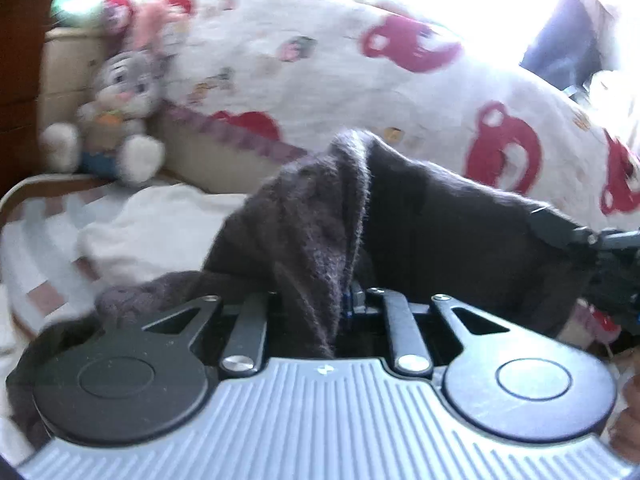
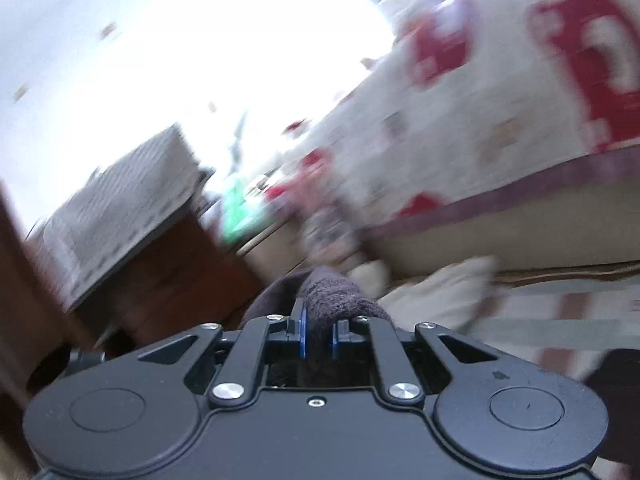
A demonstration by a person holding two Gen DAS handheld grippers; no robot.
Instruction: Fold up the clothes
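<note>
A dark grey knitted garment (image 1: 420, 220) hangs stretched above the bed in the left wrist view. My left gripper (image 1: 320, 300) is shut on a bunched fold of it; the knit covers the fingertips. At the right edge of that view my right gripper (image 1: 592, 240) holds the garment's other end. In the right wrist view, which is blurred, my right gripper (image 2: 319, 332) is shut on a thick roll of the same dark knit (image 2: 336, 292) between its blue pads (image 2: 303, 330).
A white duvet with red bear prints (image 1: 400, 80) is heaped behind. A grey plush rabbit (image 1: 116, 116) sits by the beige headboard (image 1: 68, 76). A white cloth (image 1: 160, 224) lies on the checked bedsheet (image 1: 36, 240). A brown wooden cabinet (image 2: 168, 276) stands beside the bed.
</note>
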